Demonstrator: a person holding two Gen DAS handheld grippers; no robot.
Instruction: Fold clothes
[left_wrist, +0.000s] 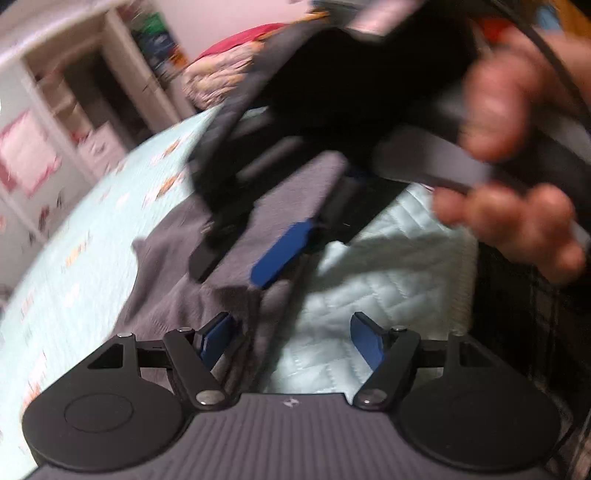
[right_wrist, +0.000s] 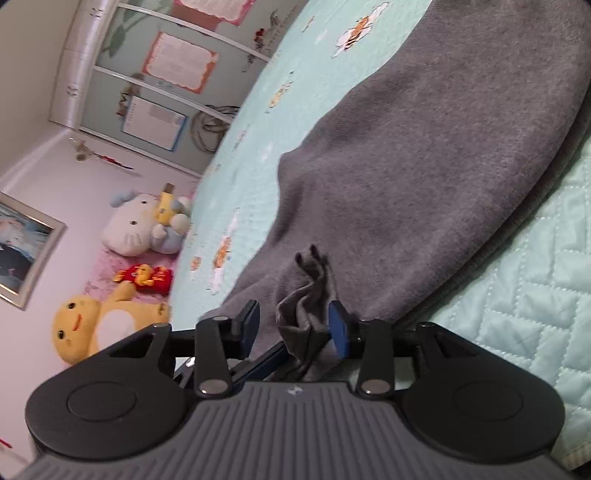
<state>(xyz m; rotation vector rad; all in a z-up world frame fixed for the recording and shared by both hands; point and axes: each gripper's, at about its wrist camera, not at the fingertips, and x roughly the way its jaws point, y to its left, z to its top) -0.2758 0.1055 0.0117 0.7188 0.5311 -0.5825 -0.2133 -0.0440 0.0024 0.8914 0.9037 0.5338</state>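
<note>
A grey garment (right_wrist: 424, 155) lies spread on a mint quilted bedspread (right_wrist: 524, 288). In the right wrist view my right gripper (right_wrist: 293, 326) stands partly open, and a crumpled ridge of the grey cloth (right_wrist: 306, 306) rises between its fingers. That ridge touches the right pad, while a small gap shows at the left one. The blurred left wrist view has my left gripper (left_wrist: 291, 341) open wide over the grey garment's (left_wrist: 177, 295) edge with nothing between its fingers. Just ahead of it a person's hand (left_wrist: 509, 206) holds the right gripper (left_wrist: 243, 258) over the cloth.
Plush toys (right_wrist: 136, 229) and a pink rug lie on the floor beside the bed. A sliding-door wardrobe (right_wrist: 155, 85) stands past them, and white shelves (left_wrist: 66, 122) fill the far left. A heap of bedding (left_wrist: 229, 70) sits at the bed's far end.
</note>
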